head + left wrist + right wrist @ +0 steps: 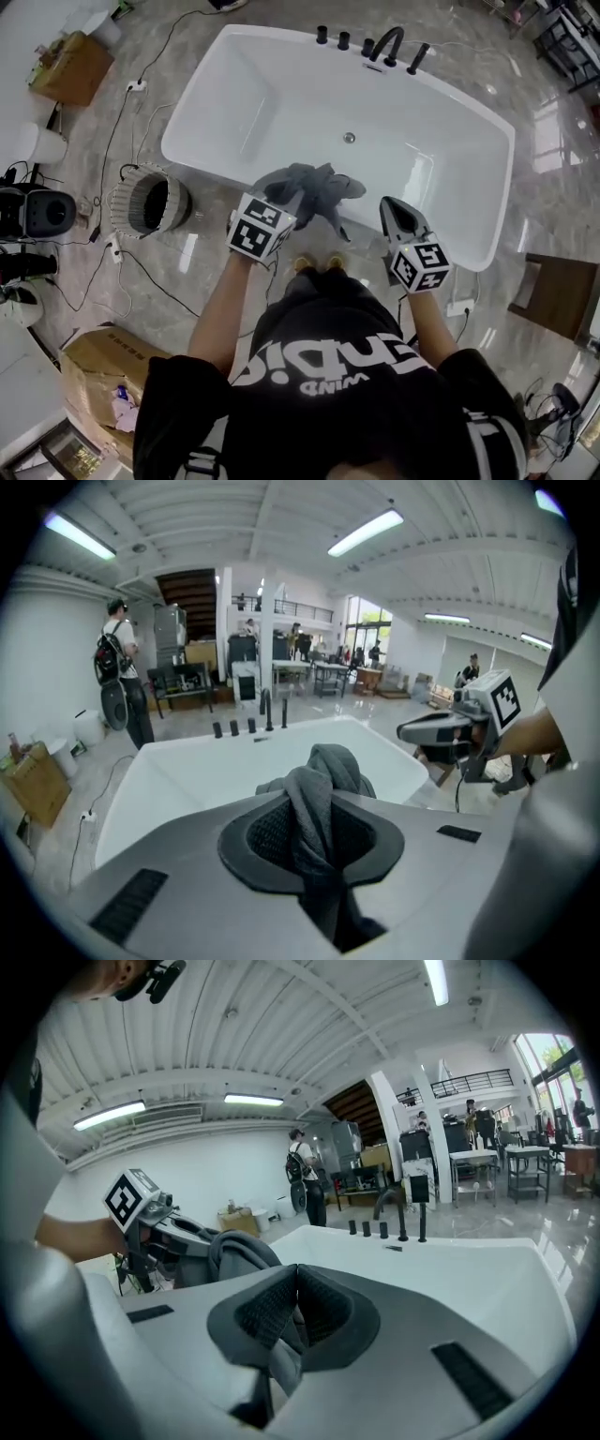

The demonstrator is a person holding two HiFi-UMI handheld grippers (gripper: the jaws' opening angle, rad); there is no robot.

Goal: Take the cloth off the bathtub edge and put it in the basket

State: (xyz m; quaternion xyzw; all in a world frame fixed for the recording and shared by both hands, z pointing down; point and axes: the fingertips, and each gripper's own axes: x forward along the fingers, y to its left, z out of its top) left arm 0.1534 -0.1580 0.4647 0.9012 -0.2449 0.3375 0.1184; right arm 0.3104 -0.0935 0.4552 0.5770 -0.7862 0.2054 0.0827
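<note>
The cloth (314, 190) was a grey, soft bunch pinched in the left hand-held gripper (289, 201). The jaws stood narrow and were clamped on a twisted fold of it, with loose ends drooping past them. It hung over the near edge of the bathtub (234, 84) and appeared clear of the rim.

Judged from its slack folds, the cloth was light, limp and not fragile. It would sag and trail, so a hold on a gathered bunch near the middle suited it better than a hold on a corner.

The right hand-held gripper (392, 214), just beside the cloth, had its jaws together on nothing. The basket (120, 202) stood on the floor (553, 197) to the left, near the bathtub, with its dark opening in view
</note>
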